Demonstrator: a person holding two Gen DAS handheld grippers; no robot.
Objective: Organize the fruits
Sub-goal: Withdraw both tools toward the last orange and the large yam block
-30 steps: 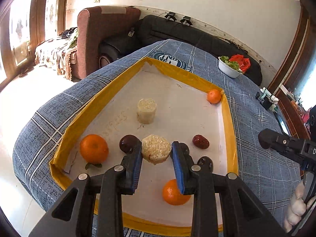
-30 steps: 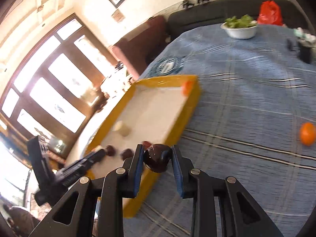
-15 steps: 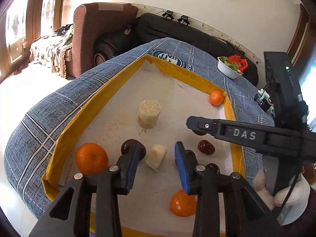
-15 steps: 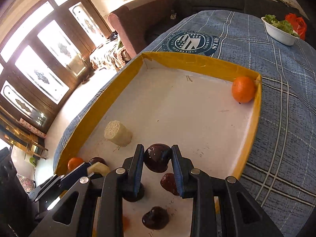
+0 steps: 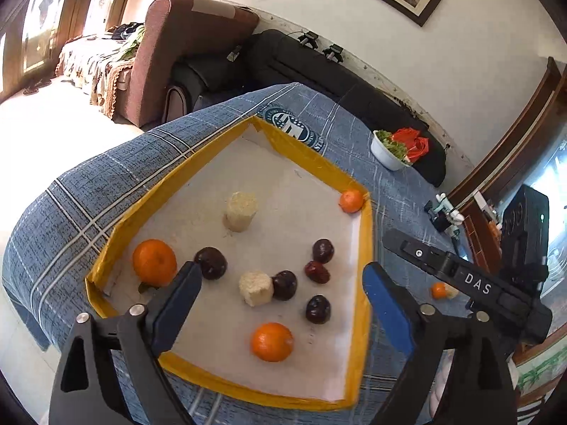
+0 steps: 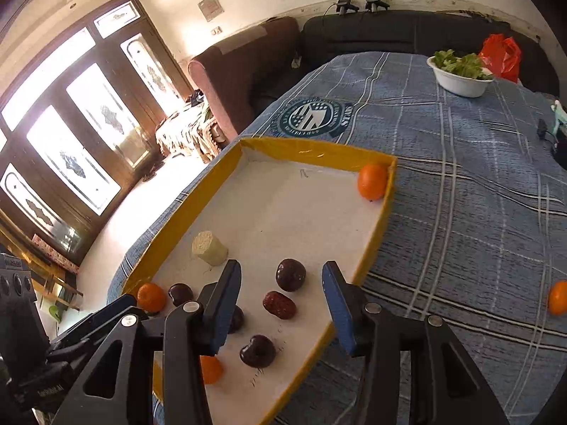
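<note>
Fruits lie scattered in the yellow-rimmed tray [image 5: 219,141] on the blue plaid cloth [image 6: 460,184]. My left gripper [image 5: 280,301] hangs over the tray's near end with its blue pads spread wide and nothing between them. Under it lies a pale corn piece [image 5: 256,288], touching a dark plum [image 5: 284,285] on its right. A red date [image 5: 318,271] sits just right of that plum, with another plum [image 5: 323,250] beyond it and a third [image 5: 318,309] nearer. One orange [image 5: 272,341] rests at the near edge, a second [image 5: 154,262] in the near left corner beside a fourth plum [image 5: 211,263], a third orange [image 5: 351,201] in the far right corner. An upright corn piece [image 5: 240,211] stands mid-tray. My right gripper [image 6: 280,311] is likewise wide and empty, above the date [image 6: 279,305]. A small orange [image 6: 557,297] lies on the cloth to the right, well apart from the tray
</note>
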